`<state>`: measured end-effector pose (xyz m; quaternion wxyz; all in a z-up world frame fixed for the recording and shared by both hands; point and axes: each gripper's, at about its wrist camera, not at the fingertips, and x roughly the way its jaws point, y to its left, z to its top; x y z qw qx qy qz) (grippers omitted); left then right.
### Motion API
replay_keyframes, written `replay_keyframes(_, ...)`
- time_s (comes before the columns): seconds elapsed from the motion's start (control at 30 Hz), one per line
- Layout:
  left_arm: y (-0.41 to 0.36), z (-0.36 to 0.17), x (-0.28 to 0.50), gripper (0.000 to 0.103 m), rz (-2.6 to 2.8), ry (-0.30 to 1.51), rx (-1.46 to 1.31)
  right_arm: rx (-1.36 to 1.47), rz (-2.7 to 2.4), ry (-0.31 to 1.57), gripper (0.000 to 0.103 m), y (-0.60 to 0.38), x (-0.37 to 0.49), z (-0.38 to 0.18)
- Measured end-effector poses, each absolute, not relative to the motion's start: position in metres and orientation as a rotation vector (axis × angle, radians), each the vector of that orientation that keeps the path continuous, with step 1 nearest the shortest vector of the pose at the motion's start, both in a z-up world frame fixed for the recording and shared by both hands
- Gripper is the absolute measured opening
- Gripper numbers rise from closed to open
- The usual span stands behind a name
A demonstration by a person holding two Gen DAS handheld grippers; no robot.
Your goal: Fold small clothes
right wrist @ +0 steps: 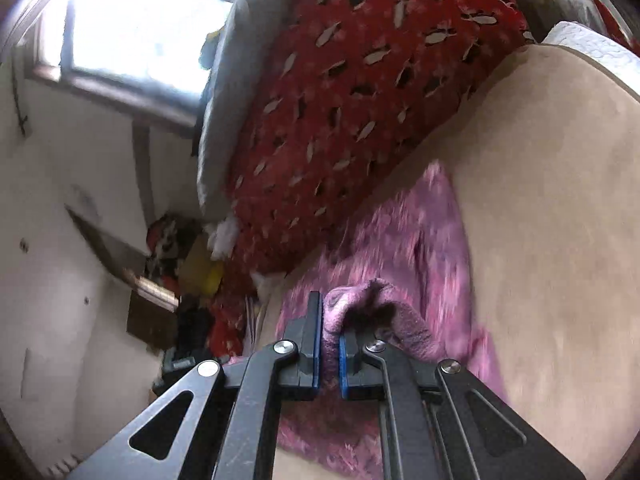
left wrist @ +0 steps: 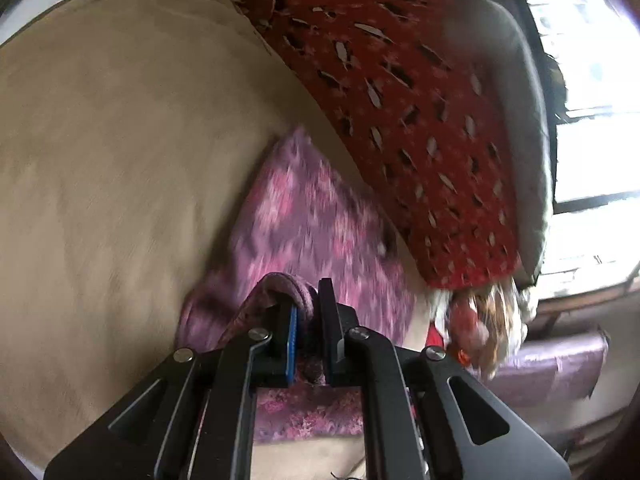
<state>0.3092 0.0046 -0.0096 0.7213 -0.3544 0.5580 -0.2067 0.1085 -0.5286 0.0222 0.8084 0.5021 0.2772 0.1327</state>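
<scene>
Pinching a bunched edge of a pink and purple patterned garment point(left wrist: 304, 216), the left gripper point(left wrist: 310, 320) is seen at 6 o'clock in its own view, jaws pressed together on a thick roll of the cloth. In the right wrist view, the right gripper point(right wrist: 330, 328) is likewise closed on a fuzzy fold of the same garment point(right wrist: 400, 240), also at 6 o'clock. The rest of the garment is spread ahead of both tools, toward 12 o'clock, on a tan bed cover point(left wrist: 120, 140), and is blurred. A red blanket with pale leaf shapes point(left wrist: 400, 100) is draped from 12 o'clock to 4 o'clock in the left view, just beyond the garment; whether the two touch cannot be told. A bright window point(right wrist: 132, 20) is seen at 10 o'clock in the right view.

As a judgement: the fold appears to be under way rather than finished. Two parts of one edge are held, one by each tool, and are probably being carried over the cloth that lies flat. No neat, finished fold is visible. Left to be done, it seems: the held edge is to be laid down, released, and any further folds made.
</scene>
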Motion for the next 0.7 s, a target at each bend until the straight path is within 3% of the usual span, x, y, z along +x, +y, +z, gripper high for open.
replay_keyframes(0.43,-0.057,-0.059,0.415,0.007,-0.315,1.324,-0.63,1.218,0.109,0.673,0.01,-0.561,0.218,-0.051)
replay_keyframes(0.57,-0.047,-0.064,0.419,0.007,-0.335,1.363,-0.739,1.317,0.103,0.686,0.013,-0.568,0.217,-0.063)
replay_keyframes(0.63,-0.034,-0.059,0.417,0.008,-0.368,1.351,-0.834,1.363,0.096,0.624,0.028,-0.577,0.207,-0.058)
replay_keyframes(0.67,-0.03,-0.057,0.415,0.01,-0.387,1.345,-0.861,1.39,0.081,0.565,0.046,-0.586,0.198,-0.055)
replay_keyframes(0.7,-0.026,-0.054,0.414,0.013,-0.402,1.337,-0.873,1.413,0.073,0.522,0.055,-0.592,0.19,-0.053)
